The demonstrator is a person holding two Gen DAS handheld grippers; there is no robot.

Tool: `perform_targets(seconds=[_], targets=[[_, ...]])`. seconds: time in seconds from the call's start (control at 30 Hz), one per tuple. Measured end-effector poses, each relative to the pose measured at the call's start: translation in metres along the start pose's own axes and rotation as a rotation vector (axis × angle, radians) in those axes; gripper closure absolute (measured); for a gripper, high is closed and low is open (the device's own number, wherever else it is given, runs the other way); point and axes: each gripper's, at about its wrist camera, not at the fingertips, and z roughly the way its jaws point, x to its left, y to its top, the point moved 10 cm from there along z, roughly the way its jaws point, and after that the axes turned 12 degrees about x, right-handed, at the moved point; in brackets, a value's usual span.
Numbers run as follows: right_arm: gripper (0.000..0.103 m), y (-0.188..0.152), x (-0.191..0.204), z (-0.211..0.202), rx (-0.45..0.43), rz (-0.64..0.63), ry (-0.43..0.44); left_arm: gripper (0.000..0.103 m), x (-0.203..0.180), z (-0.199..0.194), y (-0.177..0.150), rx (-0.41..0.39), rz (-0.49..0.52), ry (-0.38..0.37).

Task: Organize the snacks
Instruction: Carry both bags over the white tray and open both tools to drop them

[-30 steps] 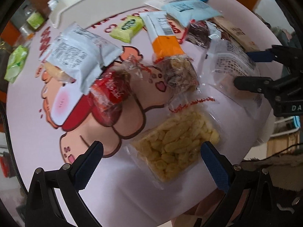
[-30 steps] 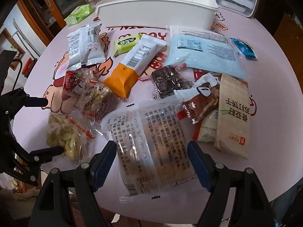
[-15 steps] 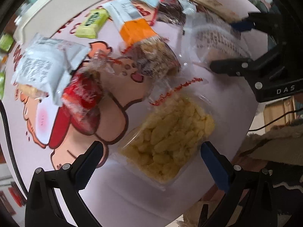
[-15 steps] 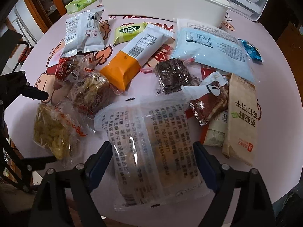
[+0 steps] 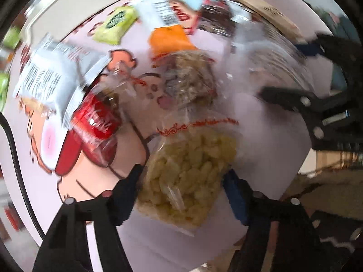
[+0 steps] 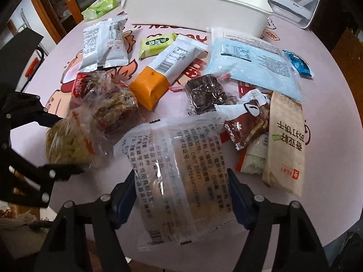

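Many snack packs lie on a round pink table. My left gripper (image 5: 182, 181) is closed on a clear bag of yellow puffs (image 5: 188, 170); the bag (image 6: 68, 140) and that gripper (image 6: 63, 145) also show in the right wrist view. My right gripper (image 6: 181, 195) is closed on a clear printed cracker pack (image 6: 181, 176), its fingers pressing both sides. The left view is blurred by motion. A long white bin (image 6: 195, 6) stands at the far side of the table.
Near the bin lie silver packs (image 6: 104, 43), a green pack (image 6: 156, 43), an orange-and-white pack (image 6: 163, 70), a pale blue pack (image 6: 251, 63), a dark brownie pack (image 6: 206, 93) and a beige cracker pack (image 6: 285, 142). The table edge is just below my grippers.
Both grippers moved forward and closed, the left on the yellow puff bag, the right on the clear cracker pack. The left camera view swung and blurred.
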Motion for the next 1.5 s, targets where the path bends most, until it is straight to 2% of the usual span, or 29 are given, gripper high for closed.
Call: perform_targets(seconds=[0.1, 0.23, 0.4, 0.47, 0.73, 0.9, 1.07, 1.27, 1.37, 1.5], targets=[[0.031, -0.002, -0.001, -0.015, -0.027, -0.017, 0.028, 0.039, 0.005, -0.006, -0.001, 0.007, -0.076, -0.003], [0.031, 0.001, -0.003, -0.047, -0.100, -0.057, 0.052, 0.039, 0.005, -0.025, -0.003, -0.029, -0.143, -0.016], [0.031, 0.020, -0.006, -0.095, -0.219, -0.087, 0.078, 0.039, 0.000, -0.068, 0.004, -0.128, -0.244, -0.001], [0.031, 0.030, -0.006, -0.112, -0.263, -0.090, 0.092, 0.039, 0.010, -0.093, 0.005, -0.166, -0.284, 0.003], [0.031, 0.086, -0.020, -0.174, -0.395, -0.100, 0.127, 0.039, 0.047, -0.191, 0.015, -0.365, -0.419, 0.021], [0.031, 0.140, -0.033, -0.195, -0.440, -0.061, 0.074, 0.039, 0.084, -0.242, 0.032, -0.460, -0.464, 0.038], [0.030, 0.199, -0.050, -0.199, -0.450, 0.002, -0.007, 0.039, 0.131, -0.262, 0.063, -0.502, -0.472, 0.048], [0.029, 0.265, -0.079, -0.179, -0.418, 0.115, -0.098, 0.039, 0.184, -0.276, 0.115, -0.539, -0.456, 0.019], [0.026, 0.284, -0.088, -0.164, -0.390, 0.159, -0.103, 0.039, 0.208, -0.269, 0.143, -0.541, -0.447, 0.000], [0.025, 0.308, -0.102, -0.136, -0.329, 0.229, -0.056, 0.037, 0.231, -0.251, 0.177, -0.521, -0.457, -0.039]])
